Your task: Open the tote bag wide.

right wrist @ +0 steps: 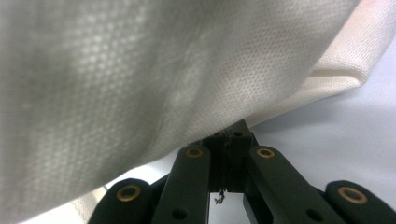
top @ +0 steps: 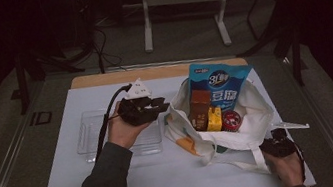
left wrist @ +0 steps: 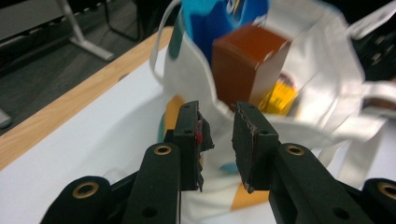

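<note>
brown box: upright brown cardboard box point(left wrist: 247, 65) in white fabric tote bag point(top: 254, 115), just ahead of left gripper point(left wrist: 218, 135)
left jaws: spread, empty
right gripper point(right wrist: 229, 140): pressed together, pinching bag fabric
nearer hand: left

White tote bag point(top: 254, 115) lies open, filled.
</note>
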The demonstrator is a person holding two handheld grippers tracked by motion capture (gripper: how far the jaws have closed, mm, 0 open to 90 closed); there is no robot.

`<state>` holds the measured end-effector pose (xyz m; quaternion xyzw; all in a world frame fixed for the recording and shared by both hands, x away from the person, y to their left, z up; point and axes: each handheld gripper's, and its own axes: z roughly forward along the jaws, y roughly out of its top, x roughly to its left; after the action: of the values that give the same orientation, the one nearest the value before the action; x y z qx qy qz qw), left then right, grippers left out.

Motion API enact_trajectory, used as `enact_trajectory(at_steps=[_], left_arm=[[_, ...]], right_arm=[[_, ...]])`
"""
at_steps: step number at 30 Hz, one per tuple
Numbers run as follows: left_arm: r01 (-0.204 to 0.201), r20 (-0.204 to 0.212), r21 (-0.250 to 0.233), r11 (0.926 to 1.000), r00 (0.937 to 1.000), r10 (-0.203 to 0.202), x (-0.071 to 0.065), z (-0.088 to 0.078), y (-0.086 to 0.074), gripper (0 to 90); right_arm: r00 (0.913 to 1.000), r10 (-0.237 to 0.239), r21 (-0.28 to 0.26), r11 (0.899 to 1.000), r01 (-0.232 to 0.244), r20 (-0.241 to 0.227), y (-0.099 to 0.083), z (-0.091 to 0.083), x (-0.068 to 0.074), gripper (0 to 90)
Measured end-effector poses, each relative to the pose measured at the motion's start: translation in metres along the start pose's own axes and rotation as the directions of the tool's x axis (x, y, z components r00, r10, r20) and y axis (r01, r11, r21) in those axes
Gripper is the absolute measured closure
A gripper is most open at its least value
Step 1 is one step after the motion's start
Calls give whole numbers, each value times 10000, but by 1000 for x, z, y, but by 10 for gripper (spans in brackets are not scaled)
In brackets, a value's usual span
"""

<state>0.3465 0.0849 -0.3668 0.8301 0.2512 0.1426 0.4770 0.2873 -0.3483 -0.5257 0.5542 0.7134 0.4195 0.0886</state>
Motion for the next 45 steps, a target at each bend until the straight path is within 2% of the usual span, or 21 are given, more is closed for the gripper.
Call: enact_trajectory(at_steps=[2, 5, 8, 11, 15, 19, 23, 28, 30, 34, 35, 37, 41, 43, 44, 45], left_arm=[[39, 53, 52, 10000, 10000, -39, -1, 4, 6, 716], [-95, -34, 625, 9980, 9999, 97, -3, 17, 11, 735], [-86, -141, 1077, 9942, 9998, 102, -2, 31, 9, 818], [-77, -327, 1411, 9900, 9994, 124, 1, 41, 5, 837], [-197, -662, 2072, 9781, 9972, 340, 3, 54, -1, 848], [-163, -853, 2569, 9663, 9956, 394, 6, 64, -6, 851], [-328, -985, 3180, 9475, 9929, 674, 7, 74, -14, 853], [-246, -1141, 3584, 9332, 9910, 699, 7, 88, -22, 853], [-425, -1148, 3786, 9246, 9891, 924, 4, 94, -23, 852], [-474, -1161, 3762, 9253, 9884, 978, 1, 97, -22, 850], [-474, -1161, 3762, 9253, 9884, 978, 1, 97, -22, 849], [-454, -1154, 3761, 9255, 9887, 954, 3, 96, -23, 849], [-294, -1146, 3654, 9304, 9905, 763, 5, 92, -25, 847], [-294, -1146, 3654, 9304, 9905, 763, 5, 92, -25, 847], [-415, -1180, 3663, 9296, 9889, 906, 3, 92, -24, 847], [-442, -1194, 3653, 9298, 9884, 939, 2, 92, -24, 847]], right_arm=[[10000, -4, -9, 10000, 4, 5, 0, 0, 0, 897], [10000, -35, -60, 10000, 35, -9, 0, 0, 0, 898], [10000, -49, -98, 9999, 49, -27, 1, -1, 0, 898], [10000, -85, -62, 9999, 85, -15, 1, 0, 0, 898], [10000, -31, -5, 10000, 31, -14, 0, 2, 0, 898], [10000, 19, 126, 9999, -20, 91, -1, 5, -1, 899], [9998, -54, 287, 9996, 49, 173, -1, 9, -2, 900], [9999, -2, 445, 9990, -5, 153, -1, 11, -4, 899], [9998, -15, 409, 9992, 8, 176, -1, 10, -4, 884], [9988, -169, 299, 9994, 156, 455, 1, 4, -4, 769], [9988, -169, 299, 9994, 156, 455, 1, 4, -4, 769], [9975, -311, 178, 9994, 300, 640, 3, -3, -5, 715], [9970, -224, -221, 9995, 241, 746, 6, -16, -7, 684], [9966, -200, -391, 9990, 232, 795, 7, -21, -9, 684], [9966, -200, -391, 9990, 232, 795, 7, -21, -9, 675], [9961, -124, -794, 9967, 194, 877, 10, -34, -10, 665]])
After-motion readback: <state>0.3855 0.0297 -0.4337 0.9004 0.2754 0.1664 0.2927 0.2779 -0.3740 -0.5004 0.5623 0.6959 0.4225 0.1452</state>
